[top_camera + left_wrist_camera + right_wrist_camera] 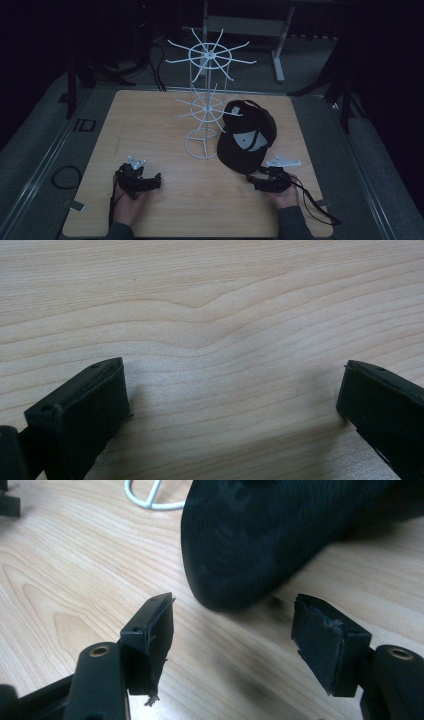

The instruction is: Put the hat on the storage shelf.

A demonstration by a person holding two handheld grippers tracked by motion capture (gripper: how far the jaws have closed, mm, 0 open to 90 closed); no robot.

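Observation:
A black cap (246,134) lies upside down on the wooden table (170,210), its white inner label facing up and its brim (250,545) pointing toward the near edge. My right gripper (251,181) sits just in front of that brim. In the right gripper view its jaws (234,602) stand apart, the brim's edge just beyond the tips and untouched by either pad. My left gripper (156,182) rests at the near left, and its jaws (235,367) are wide open over bare wood with nothing between them.
A white wire rack (207,100) with radiating hooks on two tiers stands mid-table, its round base (150,497) beside the cap's left. Cables trail from both grippers toward the near edge. Dark floor and stands surround the table.

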